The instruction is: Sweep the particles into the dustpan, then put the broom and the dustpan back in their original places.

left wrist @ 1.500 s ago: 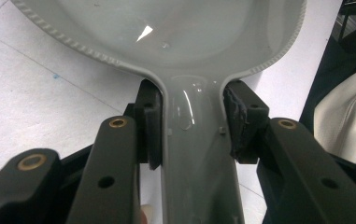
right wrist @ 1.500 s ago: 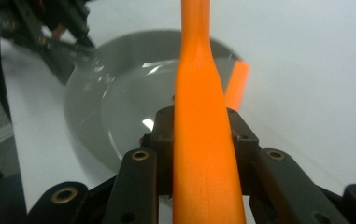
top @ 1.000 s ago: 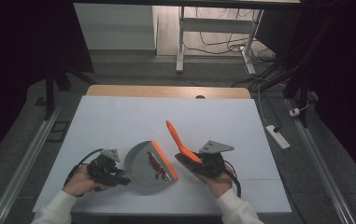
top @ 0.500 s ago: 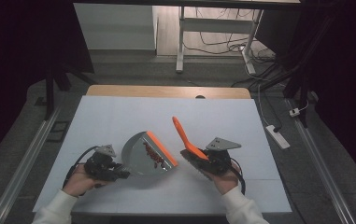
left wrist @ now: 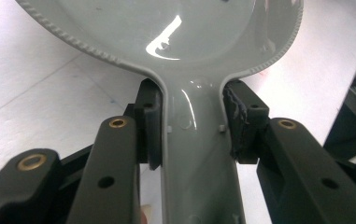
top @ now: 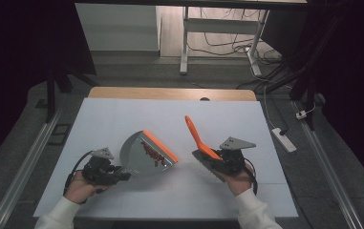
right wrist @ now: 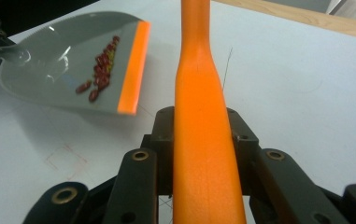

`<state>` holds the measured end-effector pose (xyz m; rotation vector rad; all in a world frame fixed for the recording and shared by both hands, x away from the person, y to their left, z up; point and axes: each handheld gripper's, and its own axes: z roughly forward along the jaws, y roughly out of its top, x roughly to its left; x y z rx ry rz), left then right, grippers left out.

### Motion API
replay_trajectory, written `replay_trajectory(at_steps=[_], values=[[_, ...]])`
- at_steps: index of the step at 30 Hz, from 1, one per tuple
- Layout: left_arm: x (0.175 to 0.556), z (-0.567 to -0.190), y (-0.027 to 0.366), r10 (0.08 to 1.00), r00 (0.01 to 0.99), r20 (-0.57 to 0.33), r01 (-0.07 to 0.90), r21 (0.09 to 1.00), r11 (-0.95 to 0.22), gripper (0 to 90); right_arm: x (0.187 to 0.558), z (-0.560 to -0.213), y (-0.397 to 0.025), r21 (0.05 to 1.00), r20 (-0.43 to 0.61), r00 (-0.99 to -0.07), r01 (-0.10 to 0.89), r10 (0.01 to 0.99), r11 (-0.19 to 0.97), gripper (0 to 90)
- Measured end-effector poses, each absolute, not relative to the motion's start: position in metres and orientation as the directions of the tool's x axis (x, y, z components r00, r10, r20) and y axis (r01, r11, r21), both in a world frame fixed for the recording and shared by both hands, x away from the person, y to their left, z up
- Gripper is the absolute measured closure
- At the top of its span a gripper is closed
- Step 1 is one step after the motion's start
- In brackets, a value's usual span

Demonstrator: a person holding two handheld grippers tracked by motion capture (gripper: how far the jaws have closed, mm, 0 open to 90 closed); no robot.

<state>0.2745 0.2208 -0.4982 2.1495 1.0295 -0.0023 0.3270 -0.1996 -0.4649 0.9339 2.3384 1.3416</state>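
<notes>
A grey dustpan (top: 144, 152) with an orange lip (top: 161, 146) is held tilted off the white table, with several red beans (top: 152, 154) lying in it. My left gripper (top: 115, 175) is shut on the dustpan's handle (left wrist: 199, 154); the pads press it from both sides. In the right gripper view the pan (right wrist: 59, 70) and its beans (right wrist: 101, 70) sit at upper left. My right gripper (top: 220, 162) is shut on an orange brush (top: 199, 139), whose handle (right wrist: 201, 126) runs up between the jaws. The brush's dark bristles (top: 206, 164) point down-left.
The white table top (top: 122, 119) has a wooden strip (top: 170, 93) along its far edge. A power strip (top: 283, 139) lies on the floor to the right. Table legs and cables (top: 218, 43) stand beyond the far edge.
The dustpan has lifted and tipped up, its orange lip swinging right and higher. The brush has shifted right, away from the pan. Both hands moved slightly apart.
</notes>
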Motion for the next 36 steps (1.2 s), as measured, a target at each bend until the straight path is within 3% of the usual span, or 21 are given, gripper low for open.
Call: replay_trajectory(at_steps=[16, 36], values=[[0.258, -0.498, 0.234, 0.742, 0.577, -0.341, 0.72, 0.642, -0.265, 61.5, 0.329, -0.456, -0.228, 0.828, 0.104, -0.735, 0.437, 0.67, 0.352, 69.8], [0.245, -0.511, 0.259, 0.885, 0.304, -0.353, 0.79, 0.612, -0.027, 61.5, 0.327, -0.466, -0.244, 0.773, 0.121, -0.72, 0.5, 0.684, 0.39, 69.8]])
